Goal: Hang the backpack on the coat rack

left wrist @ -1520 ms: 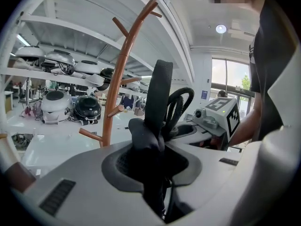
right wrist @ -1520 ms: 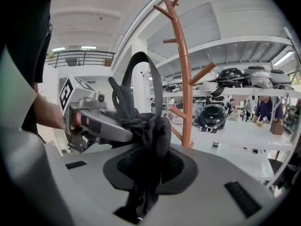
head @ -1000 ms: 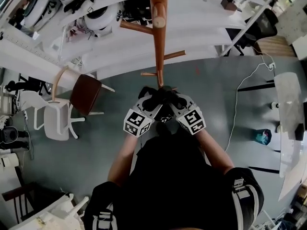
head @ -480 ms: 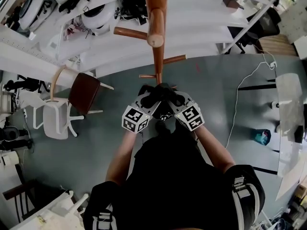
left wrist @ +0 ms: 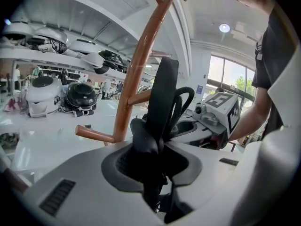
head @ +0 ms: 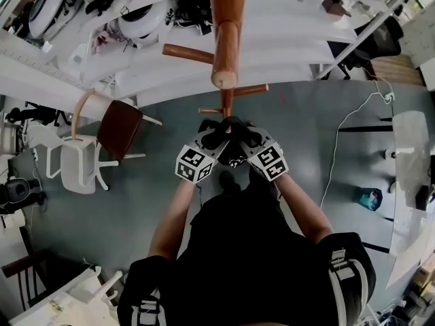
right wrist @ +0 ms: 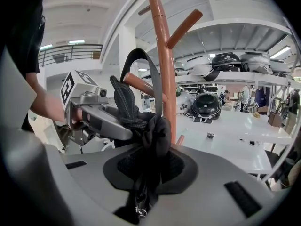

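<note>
The wooden coat rack (head: pixel 226 19) stands straight ahead, with its pegs (head: pixel 187 51) pointing out sideways. My left gripper (head: pixel 216 136) and right gripper (head: pixel 245 136) meet just in front of its pole. Each is shut on the black backpack's straps. In the left gripper view the left gripper (left wrist: pixel 153 145) pinches a broad strap (left wrist: pixel 164 93) beside the pole (left wrist: pixel 136 74). The right gripper (right wrist: pixel 150 140) clamps bunched black webbing, and a thin loop (right wrist: pixel 141 62) rises from it next to a peg (right wrist: pixel 141 86). Whether the loop sits on that peg is hidden. The backpack body (head: pixel 238 236) hangs between the arms.
A brown chair (head: pixel 122 131) and a white chair (head: pixel 78 172) stand on the grey floor to the left. White shelves with helmets (head: pixel 146 19) run behind the rack. A white table (head: pixel 411 155), a trailing cable (head: pixel 340 155) and a teal object (head: pixel 372 194) are on the right.
Both grippers stay in front of the pole, shut on the straps as before. Only the head view has shifted slightly, so the rack's top peg appears lower.
</note>
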Tool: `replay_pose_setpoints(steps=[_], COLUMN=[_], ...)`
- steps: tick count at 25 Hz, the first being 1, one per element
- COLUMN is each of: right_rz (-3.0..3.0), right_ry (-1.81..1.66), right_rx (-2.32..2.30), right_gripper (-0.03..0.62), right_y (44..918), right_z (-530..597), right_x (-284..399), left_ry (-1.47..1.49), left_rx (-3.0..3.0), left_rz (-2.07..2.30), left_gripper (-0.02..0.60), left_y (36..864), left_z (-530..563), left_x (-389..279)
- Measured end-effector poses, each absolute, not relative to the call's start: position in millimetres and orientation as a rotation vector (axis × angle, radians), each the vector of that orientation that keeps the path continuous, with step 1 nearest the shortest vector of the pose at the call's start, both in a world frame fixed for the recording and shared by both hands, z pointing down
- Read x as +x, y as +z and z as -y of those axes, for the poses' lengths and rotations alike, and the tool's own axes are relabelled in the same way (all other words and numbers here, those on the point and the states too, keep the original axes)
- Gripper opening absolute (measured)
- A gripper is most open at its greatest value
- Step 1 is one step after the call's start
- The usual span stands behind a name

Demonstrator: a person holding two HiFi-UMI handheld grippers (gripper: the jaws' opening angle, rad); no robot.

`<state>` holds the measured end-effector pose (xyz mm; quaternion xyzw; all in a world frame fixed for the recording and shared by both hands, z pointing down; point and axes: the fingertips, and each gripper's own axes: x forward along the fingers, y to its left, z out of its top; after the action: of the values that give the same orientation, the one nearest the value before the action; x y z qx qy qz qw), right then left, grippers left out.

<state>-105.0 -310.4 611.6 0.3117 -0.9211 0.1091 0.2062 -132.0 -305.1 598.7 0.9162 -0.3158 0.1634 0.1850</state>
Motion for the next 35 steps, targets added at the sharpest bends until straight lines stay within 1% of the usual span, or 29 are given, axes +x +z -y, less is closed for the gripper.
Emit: replay_pose_setpoints(steps=[21, 35], right_rz=[2.494, 2.441], right_ry=[0.359, 0.361], right_rx=[0.85, 0.853], right_gripper=[0.08, 0.084], right_y=[655, 673], right_z=[331, 331], right_x=[-117, -111], left_ry=[0.529, 0.555], left_rx=[2.481, 2.465], left_rz=[0.89, 0.852], left_gripper=[0.112, 0.121], left_y=[643, 661], left_z=[328, 330], left_x=[-146, -145])
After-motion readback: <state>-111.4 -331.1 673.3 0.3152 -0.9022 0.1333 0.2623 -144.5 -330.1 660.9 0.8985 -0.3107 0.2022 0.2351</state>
